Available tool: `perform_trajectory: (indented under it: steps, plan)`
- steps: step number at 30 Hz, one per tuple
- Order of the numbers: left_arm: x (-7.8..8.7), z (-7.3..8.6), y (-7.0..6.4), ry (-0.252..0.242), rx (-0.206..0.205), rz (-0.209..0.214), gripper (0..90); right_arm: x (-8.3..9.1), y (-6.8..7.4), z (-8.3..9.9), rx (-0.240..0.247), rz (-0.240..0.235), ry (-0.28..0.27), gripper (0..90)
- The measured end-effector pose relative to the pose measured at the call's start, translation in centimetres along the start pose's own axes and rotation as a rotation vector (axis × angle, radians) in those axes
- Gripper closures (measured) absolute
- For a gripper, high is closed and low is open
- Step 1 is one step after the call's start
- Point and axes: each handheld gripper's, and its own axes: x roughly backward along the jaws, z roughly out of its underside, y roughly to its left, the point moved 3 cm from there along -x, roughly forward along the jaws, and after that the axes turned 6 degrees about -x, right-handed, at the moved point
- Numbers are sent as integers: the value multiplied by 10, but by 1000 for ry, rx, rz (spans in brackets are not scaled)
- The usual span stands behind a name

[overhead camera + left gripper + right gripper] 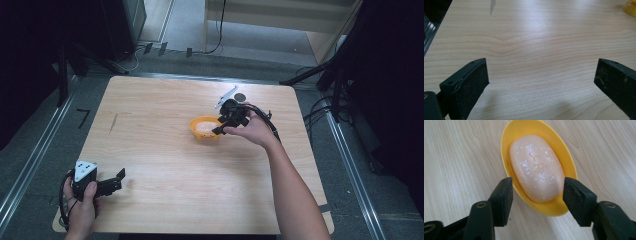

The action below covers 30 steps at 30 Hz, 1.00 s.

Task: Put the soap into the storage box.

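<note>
A yellow oval soap dish (pixel 569 165) holds a pale orange bar of soap (pixel 536 167) with white flecks. In the high view the dish (pixel 197 130) sits near the table's middle, slightly right. My right gripper (pixel 537 192) is open, its jaws standing on either side of the dish's near end, apart from the soap. From above, the right gripper (pixel 222 127) hangs at the dish's right rim. My left gripper (pixel 117 180) rests open near the front left corner over bare wood (pixel 541 72). The dish's edge (pixel 630 7) peeks into the left gripper view's top right corner.
The wooden table (pixel 150 150) has a small white and black object (pixel 232 95) at the back, behind the right hand. A dark scratch (pixel 114 122) marks the left side. Metal rails and cables run around the table on the floor.
</note>
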Motion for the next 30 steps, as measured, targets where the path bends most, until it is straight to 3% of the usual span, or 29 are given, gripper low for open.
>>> perform_trajectory:
  steps: [8, 13, 14, 16, 25, 30]
  plan:
    - [0, 0, -1, 1, -3, -6, 0, 10, 5, 16, -37, 29, -60, 391]
    - [0, 0, -1, 2, -6, -6, 0, 13, 8, 25, -65, 12, -87, 350]
    - [-1, 0, -1, 1, -7, -7, 0, 13, 9, 27, -67, 20, -94, 349]
    - [-1, 0, -1, 2, -7, -6, 0, 13, 13, 31, -52, 89, -98, 342]
    - [-1, 0, -1, 4, -8, -9, 0, 12, 23, 44, -53, 58, -108, 292]
    - [-1, 0, -1, 4, -7, -10, 0, 14, 28, 55, -68, 67, -147, 253]
